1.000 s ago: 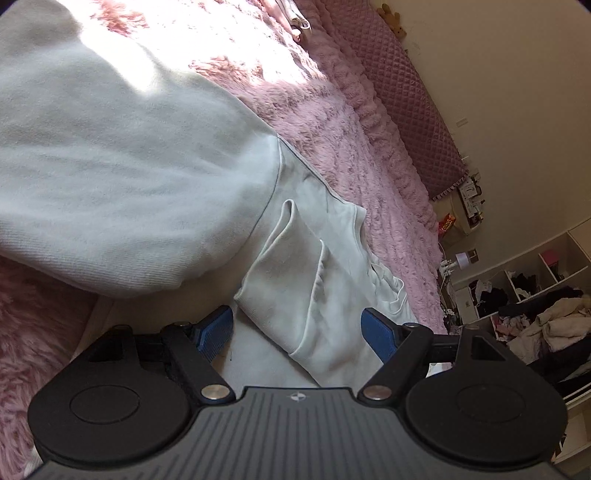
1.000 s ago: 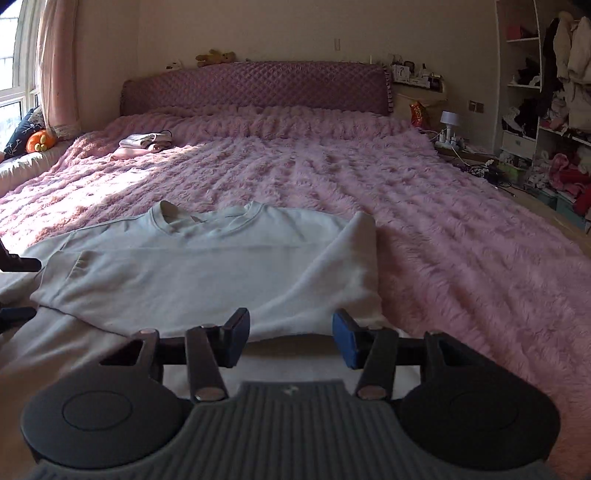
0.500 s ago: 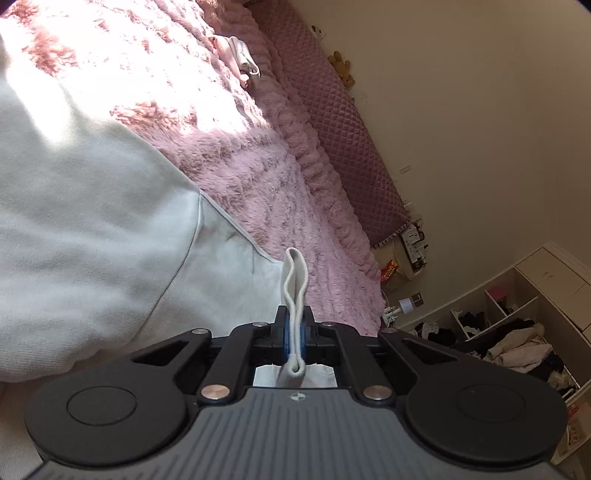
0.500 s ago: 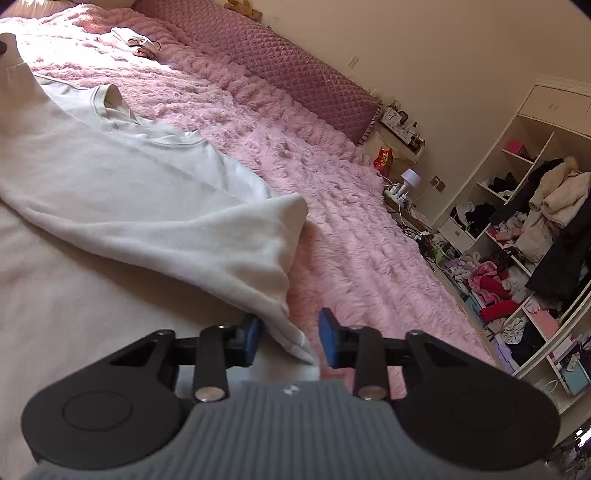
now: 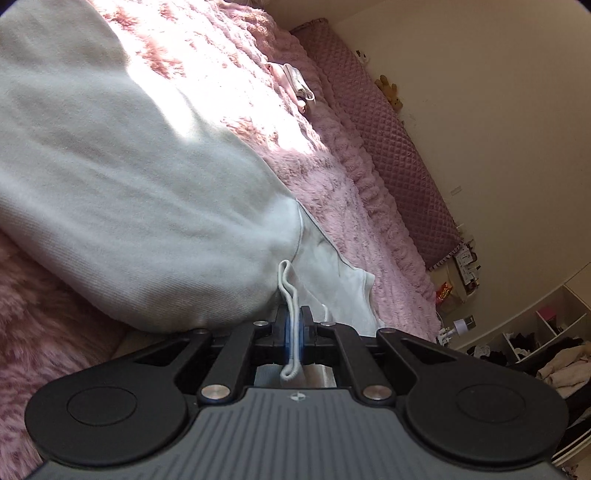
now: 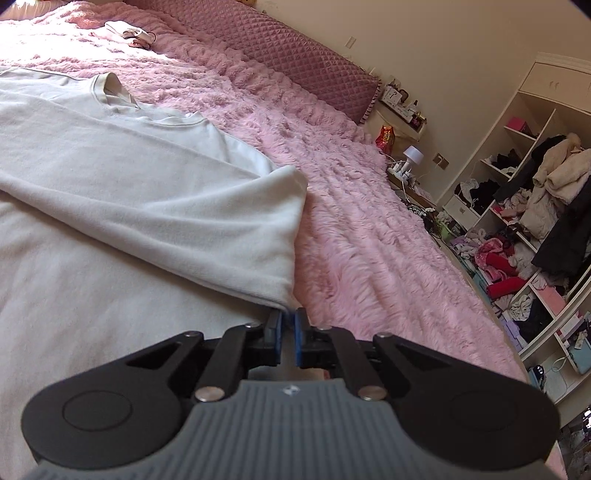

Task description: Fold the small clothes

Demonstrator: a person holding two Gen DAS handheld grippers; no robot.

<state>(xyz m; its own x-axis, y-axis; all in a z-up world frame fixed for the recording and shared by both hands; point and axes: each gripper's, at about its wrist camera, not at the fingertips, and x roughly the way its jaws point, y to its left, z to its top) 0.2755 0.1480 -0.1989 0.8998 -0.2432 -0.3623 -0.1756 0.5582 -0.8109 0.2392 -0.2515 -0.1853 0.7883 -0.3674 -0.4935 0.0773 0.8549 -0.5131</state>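
Note:
A white sweatshirt [image 6: 129, 184] lies spread on the pink fuzzy blanket [image 6: 369, 240], its collar toward the headboard and one part folded over the body. In the left wrist view the sweatshirt [image 5: 147, 184] fills the left side. My left gripper [image 5: 293, 325] is shut on a doubled edge of it, and the cloth loops out between the blue pads. My right gripper [image 6: 288, 321] is shut at the near right corner of the folded layer, with the cloth's edge running in between the fingertips.
A small pile of folded clothes [image 6: 129, 33] lies far up the bed near the quilted headboard [image 6: 295, 55]. Right of the bed are a nightstand with a lamp [image 6: 412, 153] and open shelves stuffed with clothes [image 6: 535, 221]. A soft toy [image 5: 388, 88] sits on the headboard.
Both grippers stood open a second ago. The left one has closed on a fold of the sweatshirt; the right one dropped to the corner, rolled, and closed there.

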